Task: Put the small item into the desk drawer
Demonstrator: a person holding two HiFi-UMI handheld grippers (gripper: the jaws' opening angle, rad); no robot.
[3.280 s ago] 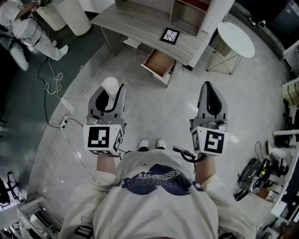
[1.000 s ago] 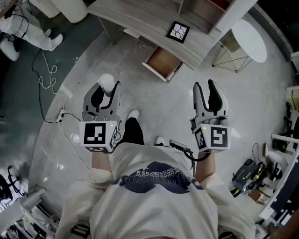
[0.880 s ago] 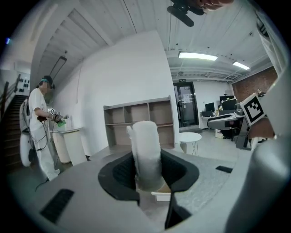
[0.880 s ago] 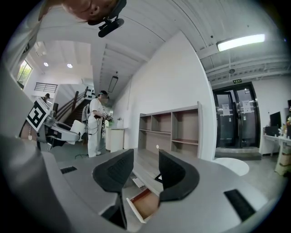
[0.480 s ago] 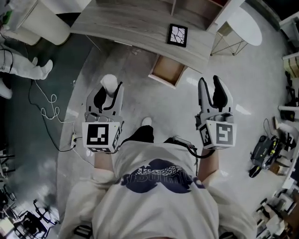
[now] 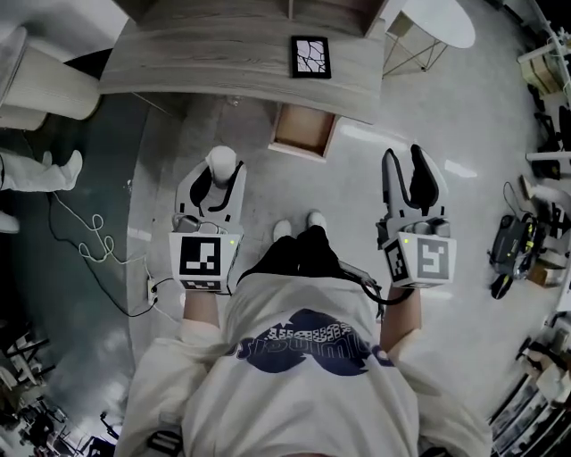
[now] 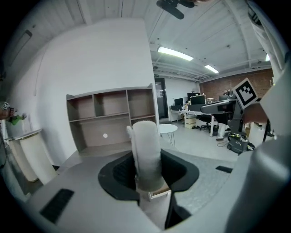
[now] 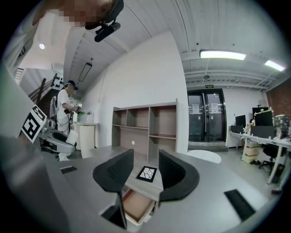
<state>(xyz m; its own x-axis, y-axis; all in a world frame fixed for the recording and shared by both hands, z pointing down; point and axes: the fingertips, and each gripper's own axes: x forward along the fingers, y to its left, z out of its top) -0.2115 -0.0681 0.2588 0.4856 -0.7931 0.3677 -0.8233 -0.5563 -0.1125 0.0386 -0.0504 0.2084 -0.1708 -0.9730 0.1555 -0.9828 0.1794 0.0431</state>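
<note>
My left gripper [image 6: 220,174] is shut on a small white cylinder-shaped item [image 6: 221,162], which stands upright between the dark jaws [image 7: 147,154]. The wooden desk [image 6: 214,62] lies ahead with its drawer [image 6: 302,129] pulled open and empty. My right gripper [image 6: 411,174] is open with nothing between its jaws; in the right gripper view the gripper [image 8: 141,170] points at the open drawer [image 8: 137,205] and the desk [image 8: 157,182]. Both grippers hang over the floor, short of the desk.
A black-framed patterned card [image 6: 310,56] lies on the desk top. A round white side table [image 6: 433,25] stands to the right of the desk. Cables [image 6: 89,245] trail on the floor at left. A person in white [image 6: 36,170] stands at far left. Equipment [image 6: 513,245] lies at right.
I have stepped closer to the desk; the drawer and desk now sit nearer and more squarely ahead. Both grippers keep their pose, the left still holding the white item.
</note>
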